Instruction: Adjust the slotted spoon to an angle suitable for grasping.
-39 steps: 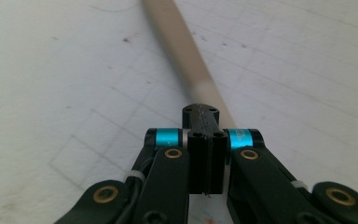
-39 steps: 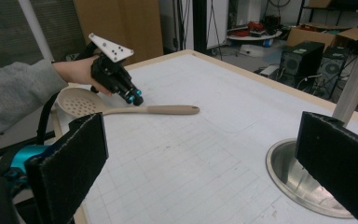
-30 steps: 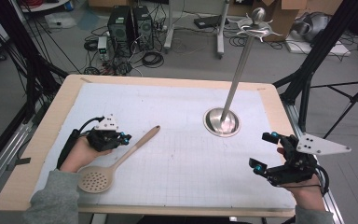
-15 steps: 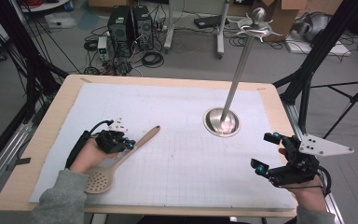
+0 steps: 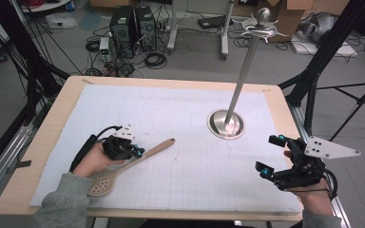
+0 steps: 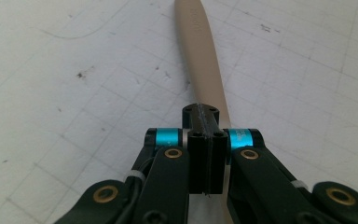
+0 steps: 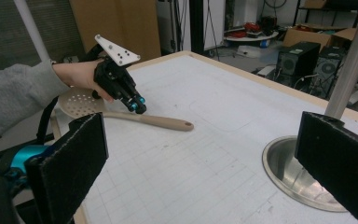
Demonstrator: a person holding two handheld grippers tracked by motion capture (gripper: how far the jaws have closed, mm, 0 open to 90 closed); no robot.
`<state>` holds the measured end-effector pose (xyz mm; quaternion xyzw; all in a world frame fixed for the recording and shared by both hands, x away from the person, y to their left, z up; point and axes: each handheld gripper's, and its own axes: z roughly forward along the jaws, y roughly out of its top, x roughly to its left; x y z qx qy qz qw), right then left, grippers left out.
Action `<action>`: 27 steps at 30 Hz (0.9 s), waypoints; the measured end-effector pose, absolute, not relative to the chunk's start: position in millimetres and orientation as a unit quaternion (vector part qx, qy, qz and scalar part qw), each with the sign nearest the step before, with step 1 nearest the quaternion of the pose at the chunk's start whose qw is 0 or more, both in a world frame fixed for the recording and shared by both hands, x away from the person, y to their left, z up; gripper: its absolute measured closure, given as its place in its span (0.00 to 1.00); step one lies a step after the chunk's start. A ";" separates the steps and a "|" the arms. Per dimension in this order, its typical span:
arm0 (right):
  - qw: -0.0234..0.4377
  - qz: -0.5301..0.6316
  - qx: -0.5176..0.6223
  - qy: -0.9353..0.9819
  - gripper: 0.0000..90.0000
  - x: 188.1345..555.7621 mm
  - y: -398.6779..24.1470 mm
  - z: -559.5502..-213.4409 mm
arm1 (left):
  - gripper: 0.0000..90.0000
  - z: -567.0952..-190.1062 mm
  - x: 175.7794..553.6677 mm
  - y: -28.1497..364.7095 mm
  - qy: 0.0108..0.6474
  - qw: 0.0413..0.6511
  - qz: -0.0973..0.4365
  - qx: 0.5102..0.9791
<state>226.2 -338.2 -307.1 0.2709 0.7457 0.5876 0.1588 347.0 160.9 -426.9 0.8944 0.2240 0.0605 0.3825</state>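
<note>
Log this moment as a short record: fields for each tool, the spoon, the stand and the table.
left tool: jaws shut, over the spoon's handle
right tool: jaws open, nothing between them, near the table's right edge
slotted spoon: beige, flat on the mat, perforated bowl toward the person
stand: upright metal pole on a round base, hooks on top
table: wooden rim, white gridded mat

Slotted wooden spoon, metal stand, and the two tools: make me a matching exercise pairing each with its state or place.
Column one:
1. slotted wooden spoon
2. metal stand
3. left tool
4. right tool

Column two:
A. jaws wide open, nothing between them
B. upright on a round base, hooks at the top
C. lying flat on the white mat
D. jaws shut, over the spoon's handle

Pairs: 1-C, 2-B, 3-D, 4-A
</note>
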 end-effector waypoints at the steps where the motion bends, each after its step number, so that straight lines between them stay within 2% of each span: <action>1: 0.157 0.588 0.271 0.746 0.02 225.9 -338.2 -306.9 | 1.00 -426.8 346.2 159.8 0.220 0.383 0.060 0.895; 13: 0.157 0.588 0.271 0.745 0.02 225.6 -337.7 -306.5 | 1.00 -428.0 338.6 146.2 0.169 0.376 0.041 0.910; 27: 0.159 0.588 0.270 0.746 0.02 226.2 -337.8 -306.6 | 1.00 -419.2 335.0 149.8 0.167 0.397 0.052 0.901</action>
